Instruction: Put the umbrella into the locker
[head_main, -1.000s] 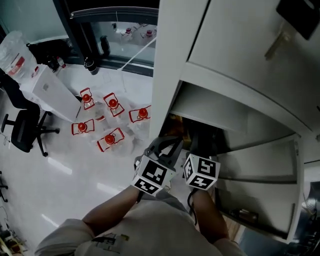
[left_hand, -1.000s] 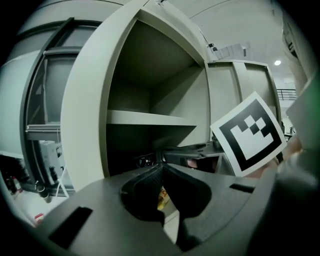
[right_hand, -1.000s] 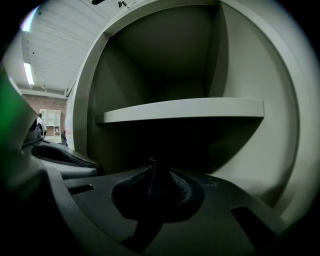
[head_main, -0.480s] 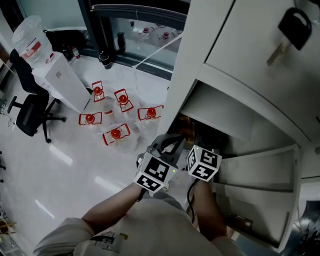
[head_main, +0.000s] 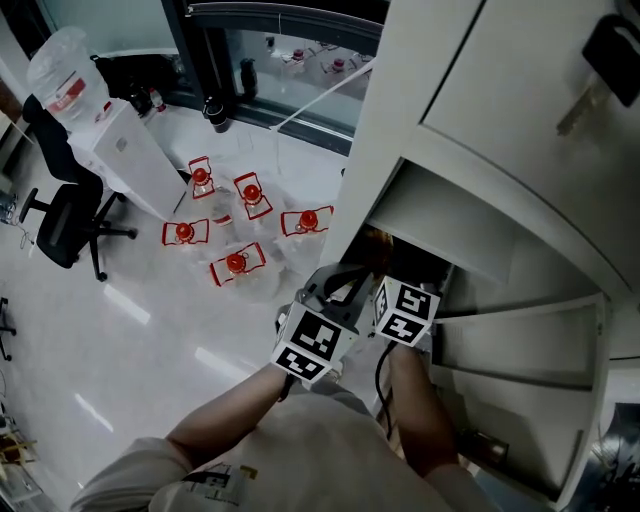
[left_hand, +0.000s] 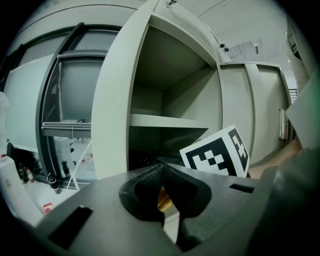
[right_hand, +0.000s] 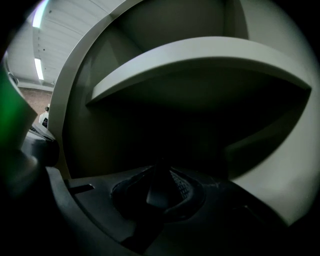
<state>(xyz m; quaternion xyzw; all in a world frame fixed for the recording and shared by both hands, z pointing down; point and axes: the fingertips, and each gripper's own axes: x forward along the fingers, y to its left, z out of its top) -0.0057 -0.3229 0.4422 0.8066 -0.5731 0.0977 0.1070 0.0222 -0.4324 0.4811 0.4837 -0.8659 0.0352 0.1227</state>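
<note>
Over the last second the right gripper (right_hand: 160, 172) has edged deeper under the shelf (head_main: 440, 230) of the locker (head_main: 480, 140), jaws clenched together. The left gripper (left_hand: 161, 175), also clenched, stays at the opening's left edge. The umbrella (head_main: 380, 245) is probably the dim, yellow-patched shape just inside, so stowing looks nearly finished.

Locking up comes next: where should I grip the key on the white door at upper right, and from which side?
Grip the black head, not the pale key-shaped piece dangling below it. The head stands out from the door and looks fixed; the dangling piece hangs loose and would probably swing. Come straight at the door's face, gripper jaws either side of the head.
</note>
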